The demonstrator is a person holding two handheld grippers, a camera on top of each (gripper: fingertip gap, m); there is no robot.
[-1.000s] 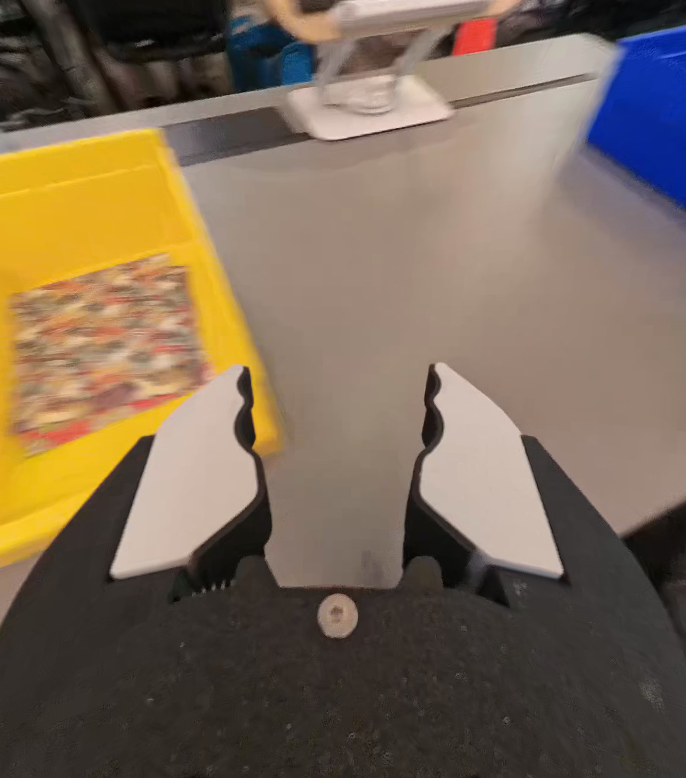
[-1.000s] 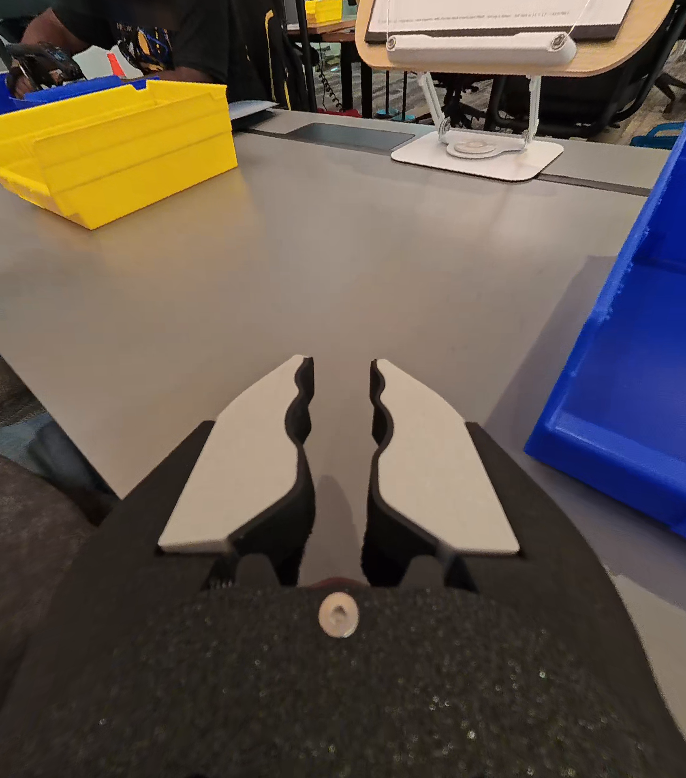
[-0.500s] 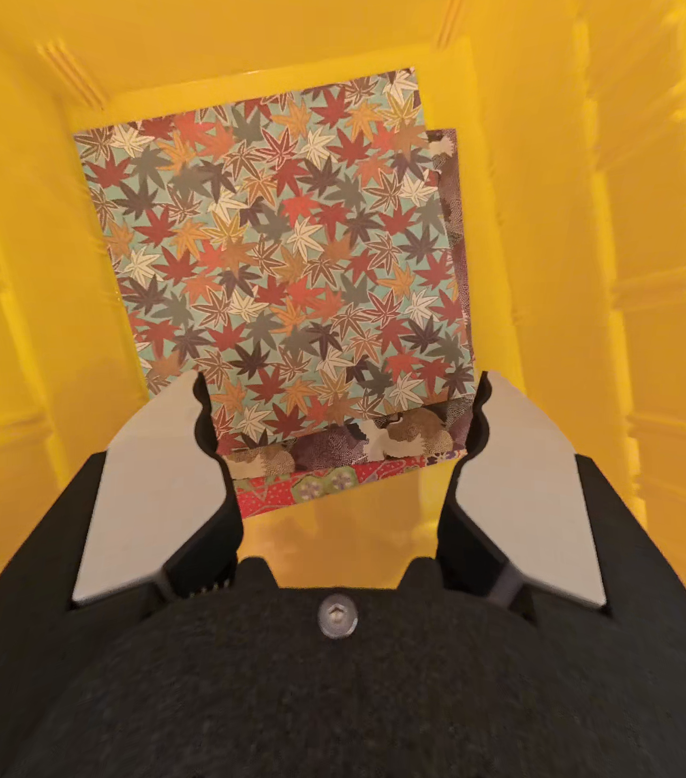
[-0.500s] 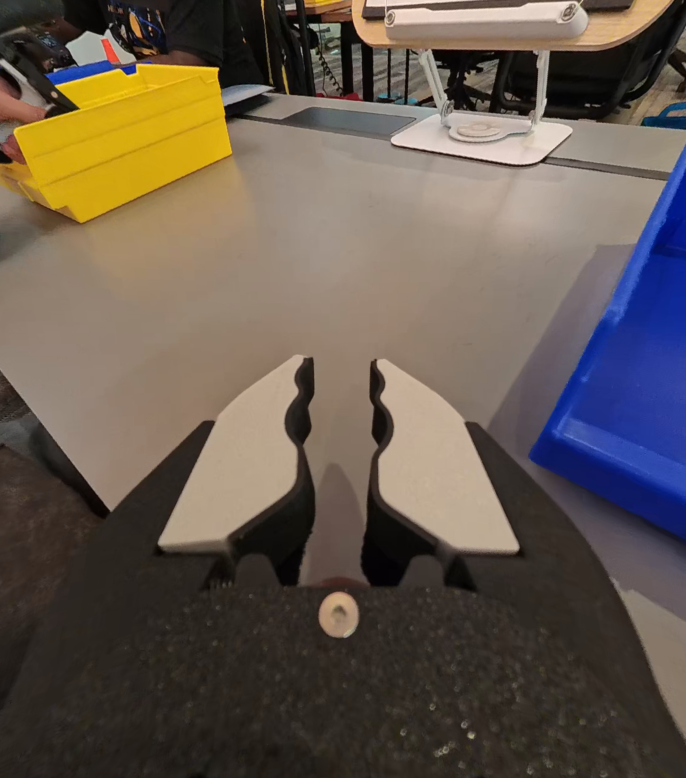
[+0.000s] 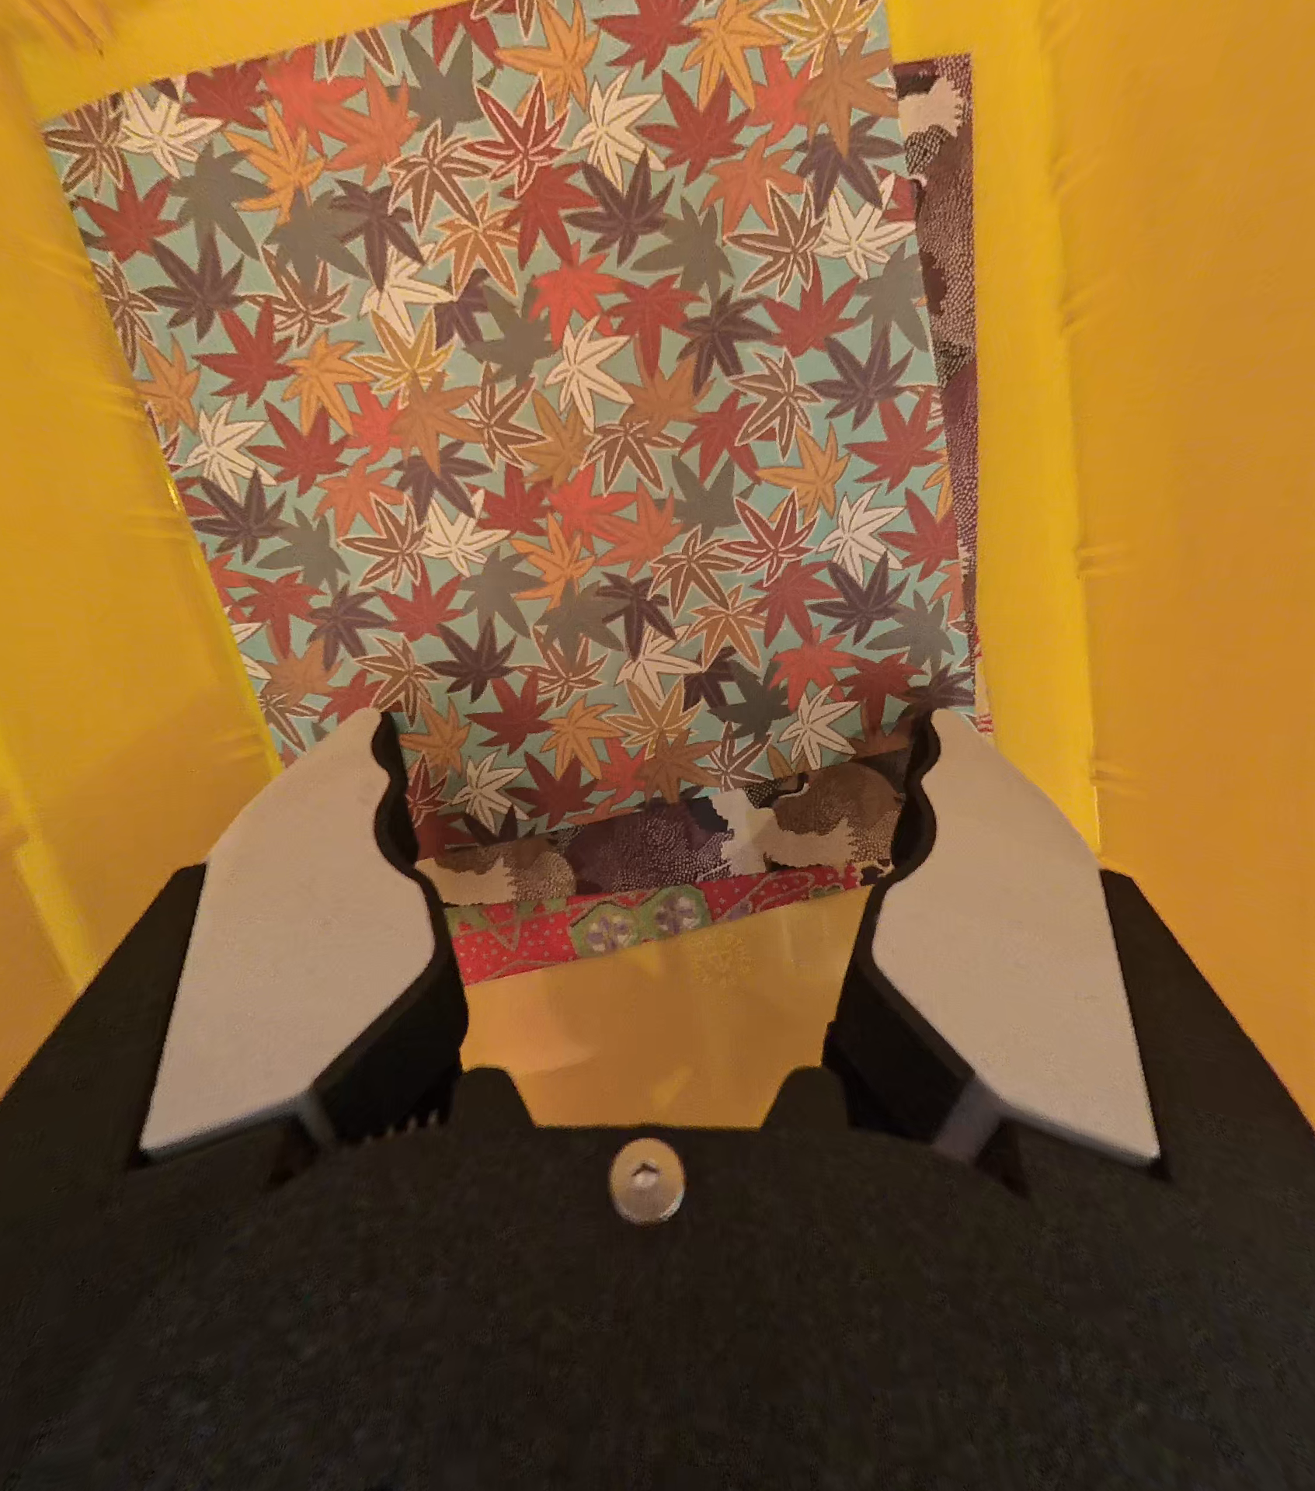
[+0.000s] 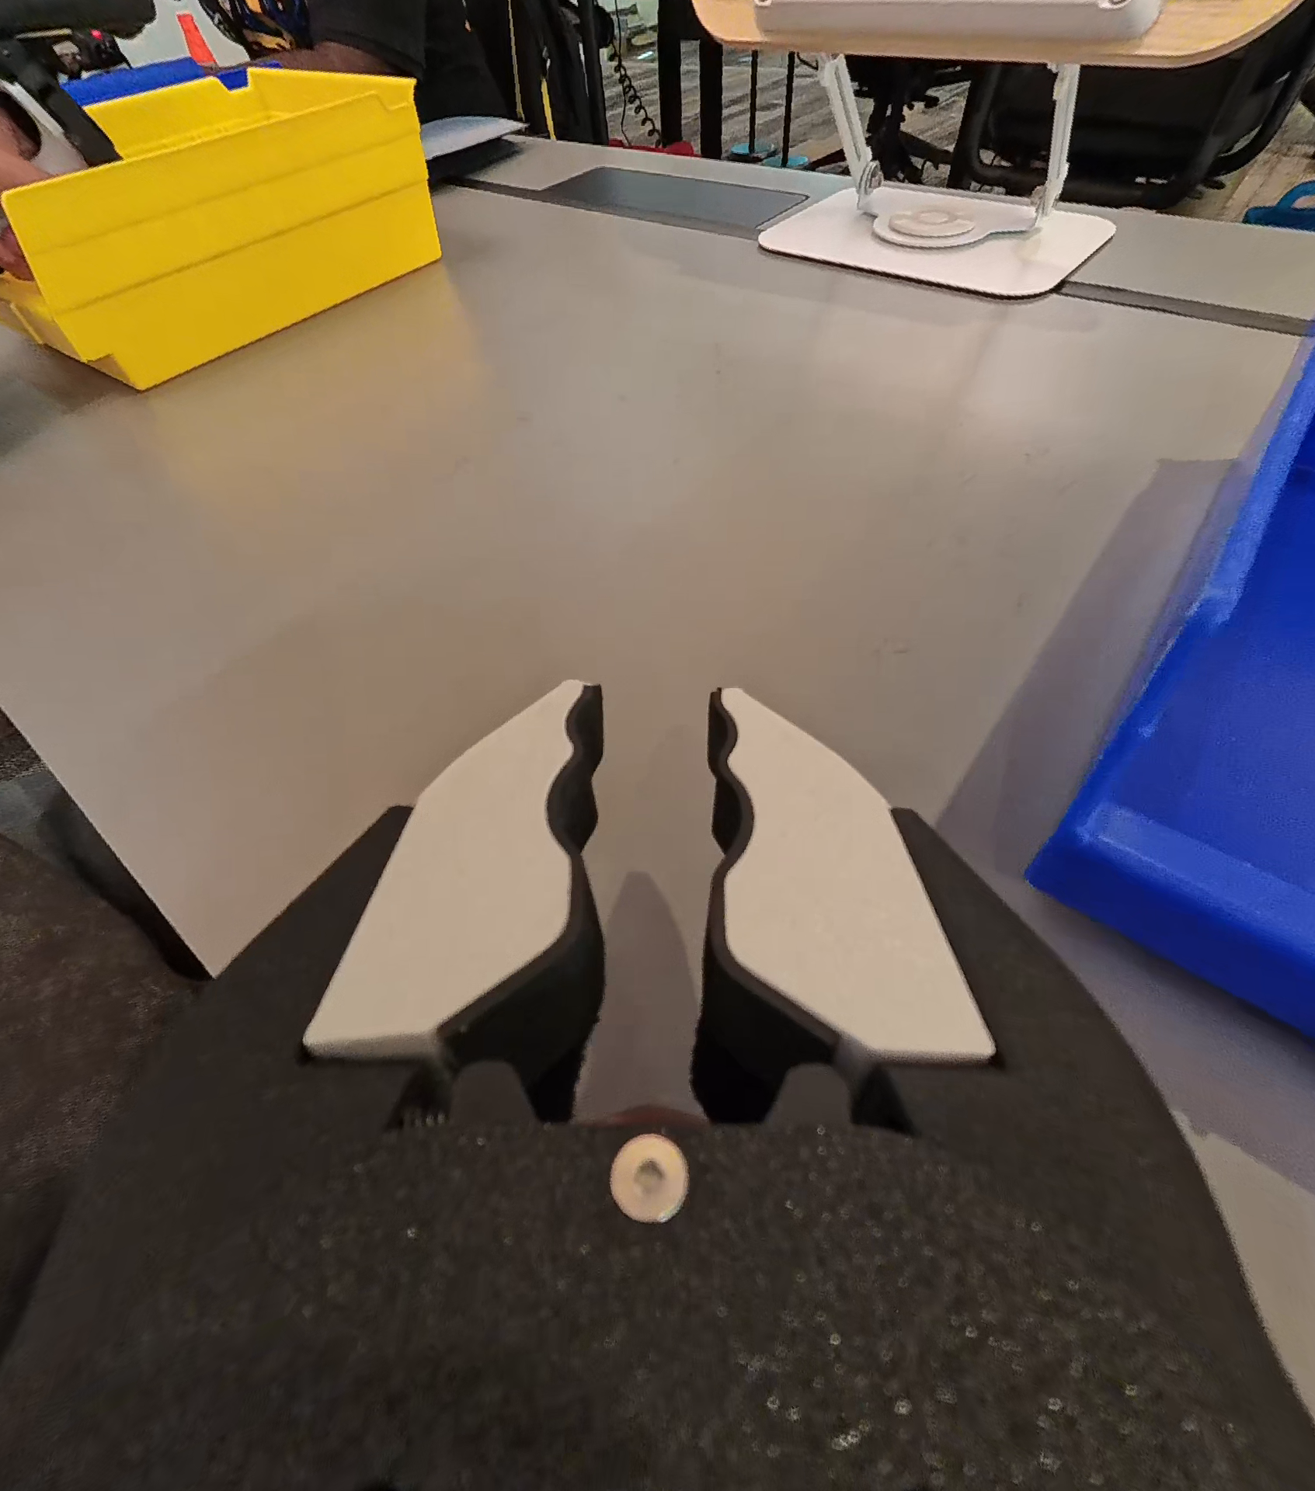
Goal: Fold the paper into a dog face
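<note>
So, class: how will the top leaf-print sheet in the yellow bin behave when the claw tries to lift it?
The leaf sheet looks thin and flat, so it would likely flop. It lies flush on other sheets, so those may slide or lift too. The open left claw has no raised edge to grip.

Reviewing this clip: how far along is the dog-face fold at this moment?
Nothing is folded yet. The leaf-patterned paper lies flat on a stack of other sheets inside the yellow bin. In hand: the left gripper is open over that sheet's near edge, gripping nothing. The right gripper waits open and empty above the bare grey table. Left: picking a sheet, carrying it to the table, and every fold.
</note>
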